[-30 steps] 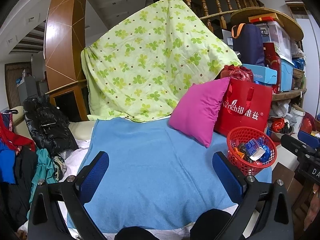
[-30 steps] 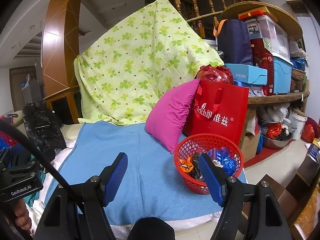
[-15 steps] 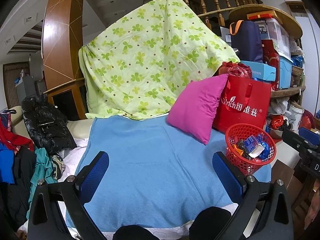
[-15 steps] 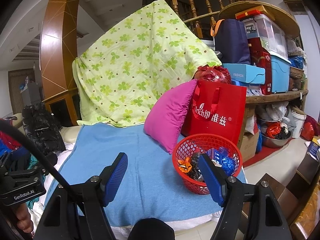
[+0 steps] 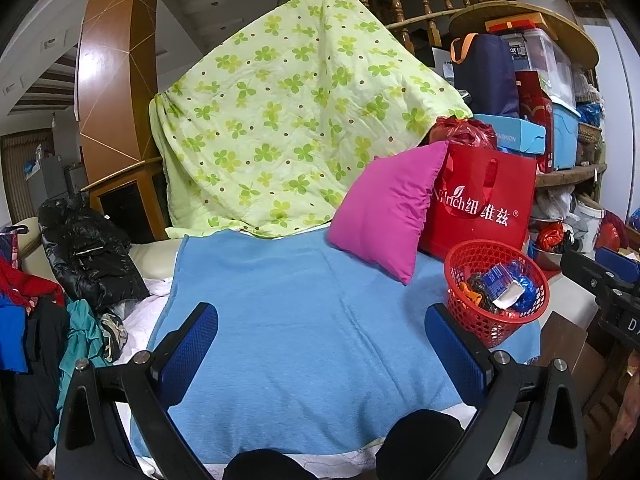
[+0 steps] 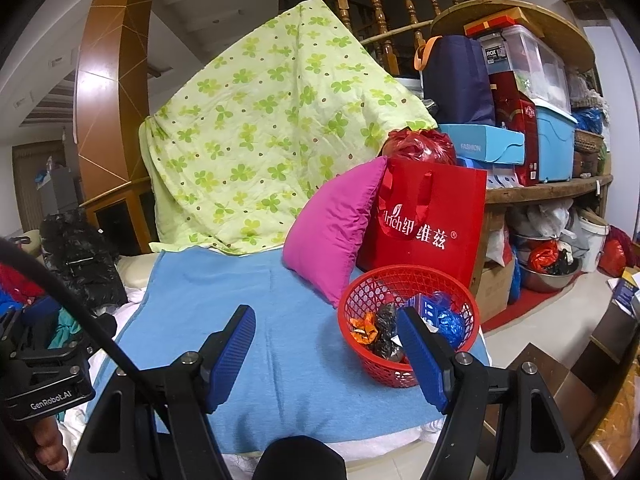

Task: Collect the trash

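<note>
Both views have drifted slightly since a second ago; nothing on the bed has shifted. Left wrist view: the left tongs (image 5: 320, 350) gape, released and empty, over a bare blue blanket (image 5: 304, 312); the basket (image 5: 496, 286) holds the trash (image 5: 502, 286). Right wrist view: the right tongs (image 6: 326, 354) are likewise spread and empty beside the basket (image 6: 408, 320). Collecting looks done.

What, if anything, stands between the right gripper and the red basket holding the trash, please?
Nothing visible does. The right gripper is open above the bare blue blanket, with the red basket beside its right finger. The pink pillow sits behind the basket, not in the way.
</note>
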